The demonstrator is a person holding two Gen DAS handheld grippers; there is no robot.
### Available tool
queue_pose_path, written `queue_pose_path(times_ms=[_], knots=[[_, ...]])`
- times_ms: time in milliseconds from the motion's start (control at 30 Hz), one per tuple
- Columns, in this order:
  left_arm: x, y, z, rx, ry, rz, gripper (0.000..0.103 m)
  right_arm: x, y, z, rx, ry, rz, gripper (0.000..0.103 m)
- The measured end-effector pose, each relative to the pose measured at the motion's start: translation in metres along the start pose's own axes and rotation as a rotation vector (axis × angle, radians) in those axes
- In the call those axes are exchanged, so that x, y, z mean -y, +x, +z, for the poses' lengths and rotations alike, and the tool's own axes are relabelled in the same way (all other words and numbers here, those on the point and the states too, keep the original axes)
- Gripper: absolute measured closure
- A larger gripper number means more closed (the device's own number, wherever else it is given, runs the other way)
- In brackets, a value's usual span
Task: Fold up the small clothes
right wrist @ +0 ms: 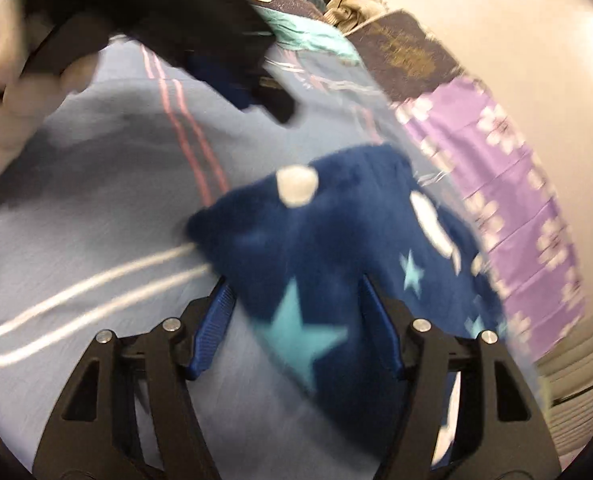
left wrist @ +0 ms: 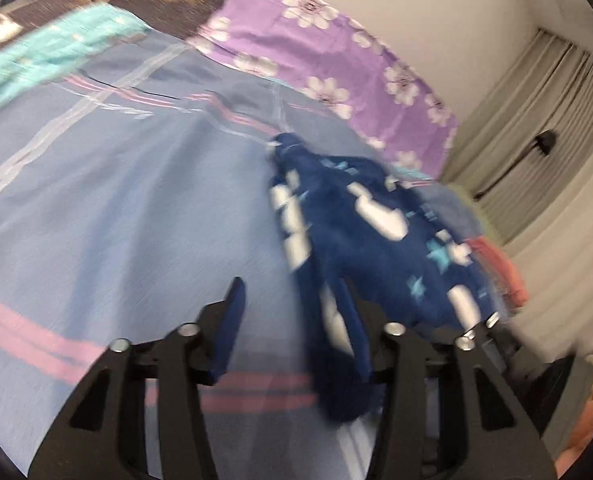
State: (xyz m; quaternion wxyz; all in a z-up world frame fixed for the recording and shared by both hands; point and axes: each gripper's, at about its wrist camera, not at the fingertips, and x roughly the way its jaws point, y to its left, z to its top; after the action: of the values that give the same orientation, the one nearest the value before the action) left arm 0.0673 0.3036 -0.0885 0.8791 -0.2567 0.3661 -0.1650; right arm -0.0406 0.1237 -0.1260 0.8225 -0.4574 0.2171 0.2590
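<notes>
- Fleecy navy garment (right wrist: 336, 264), printed with pale-blue stars and white patches, lies bunched on a blue striped bedsheet (left wrist: 116, 208).
- Right gripper (right wrist: 296, 296): jaws spread wide, the cloth between them.
- Left gripper (left wrist: 296, 308): jaws parted, a fold draped between them, ungripped.

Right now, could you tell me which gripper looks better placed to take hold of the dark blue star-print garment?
Probably the right gripper: its open fingers straddle the star-print garment on the bedsheet. The left gripper is open too, with cloth only over one side.
</notes>
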Motion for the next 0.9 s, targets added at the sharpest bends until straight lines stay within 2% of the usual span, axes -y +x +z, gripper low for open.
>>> queue_pose_path(times_ms=[33, 167, 267, 400, 467, 500, 533, 600, 633, 700, 833, 900], knots=[[0.0, 0.011, 0.013, -0.026, -0.012, -0.049, 0.052, -0.003, 0.002, 0.003, 0.007, -0.01, -0.019, 0.039], [0.007, 0.048, 0.043, -0.123, -0.027, -0.136, 0.051, -0.004, -0.001, 0.002, 0.022, -0.012, -0.04, 0.042], [0.007, 0.084, 0.054, -0.203, -0.05, -0.126, 0.05, -0.01, -0.009, 0.0, 0.045, -0.048, -0.069, 0.043], [0.006, 0.101, 0.055, -0.203, -0.081, -0.162, 0.049, -0.015, -0.01, 0.003, 0.062, -0.075, -0.072, 0.043], [0.007, 0.104, 0.056, -0.202, -0.093, -0.165, 0.061, -0.012, -0.001, 0.007, 0.051, -0.057, -0.057, 0.044], [0.006, 0.105, 0.056, -0.205, -0.108, -0.175, 0.074, -0.01, 0.004, 0.009, 0.05, -0.046, -0.055, 0.044], [0.005, 0.104, 0.056, -0.2, -0.127, -0.184, 0.078, -0.009, 0.006, 0.01, 0.057, -0.045, -0.06, 0.047], [0.007, 0.102, 0.06, -0.19, -0.131, -0.173, 0.081, -0.006, 0.007, 0.01, 0.077, -0.046, -0.089, 0.069], [0.01, 0.1, 0.062, -0.186, -0.127, -0.166, 0.081, -0.003, 0.004, 0.009, 0.092, -0.035, -0.091, 0.074], [0.024, 0.093, 0.07, -0.165, -0.092, -0.152, 0.081, 0.015, -0.007, 0.007, 0.119, 0.045, -0.056, 0.084], [0.073, 0.075, 0.09, -0.114, 0.009, -0.164, 0.081, 0.072, -0.033, -0.004, 0.167, 0.314, 0.062, 0.086], [0.098, 0.071, 0.099, -0.099, 0.056, -0.175, 0.081, 0.098, -0.047, -0.012, 0.195, 0.417, 0.085, 0.086]])
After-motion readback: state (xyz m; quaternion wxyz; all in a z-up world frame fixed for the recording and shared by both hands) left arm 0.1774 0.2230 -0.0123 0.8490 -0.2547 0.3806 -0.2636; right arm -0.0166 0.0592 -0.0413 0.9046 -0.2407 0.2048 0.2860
